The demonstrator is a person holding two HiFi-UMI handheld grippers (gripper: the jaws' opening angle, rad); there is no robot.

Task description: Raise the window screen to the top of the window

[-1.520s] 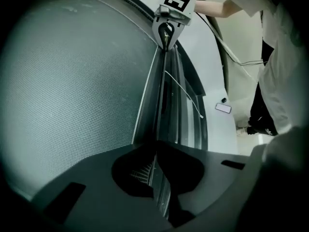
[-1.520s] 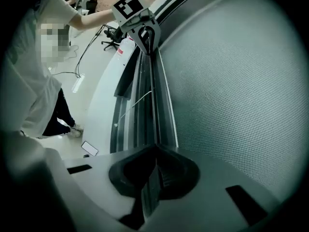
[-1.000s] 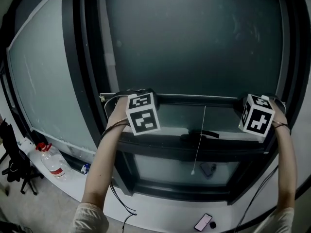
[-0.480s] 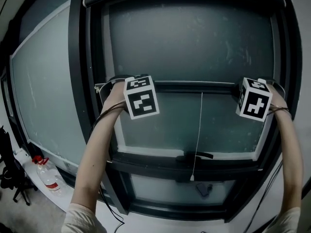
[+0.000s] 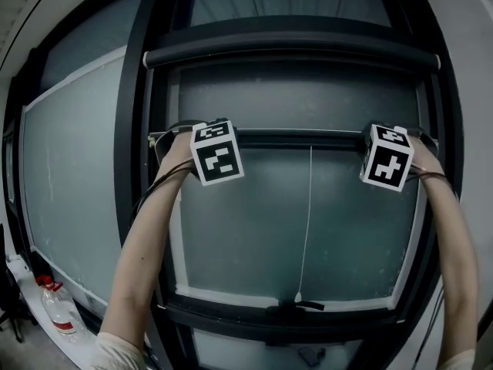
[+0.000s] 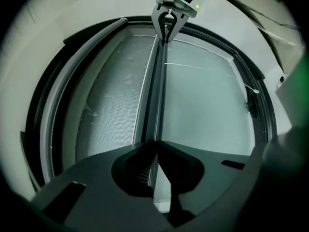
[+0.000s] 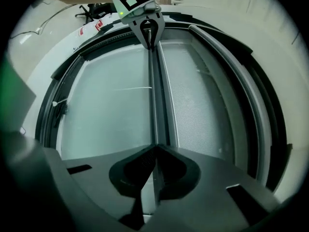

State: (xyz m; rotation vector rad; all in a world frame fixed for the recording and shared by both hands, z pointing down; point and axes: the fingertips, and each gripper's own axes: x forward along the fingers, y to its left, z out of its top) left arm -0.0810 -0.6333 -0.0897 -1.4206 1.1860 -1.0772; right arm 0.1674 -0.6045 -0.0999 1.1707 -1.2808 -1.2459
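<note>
Presently the dark-framed glass window (image 5: 131, 168) has its grey mesh window screen (image 5: 300, 99) partway up. The screen's slim dark bottom rail (image 5: 300, 138) sits well below the dark roller housing (image 5: 293, 48), with a band of mesh between them. The left gripper (image 6: 155, 151) and right gripper (image 7: 154, 153) each clamp that rail near opposite ends, and a thin white pull cord (image 5: 306, 222) hangs from mid-rail.

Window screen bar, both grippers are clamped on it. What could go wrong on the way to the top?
The left gripper and right gripper each pinch only the thin edge of the bar, so a jaw could slip and the screen might drop. If one end rises faster, the bar, level now, may skew and bind. The loose pull cord could swing and snag.
</note>
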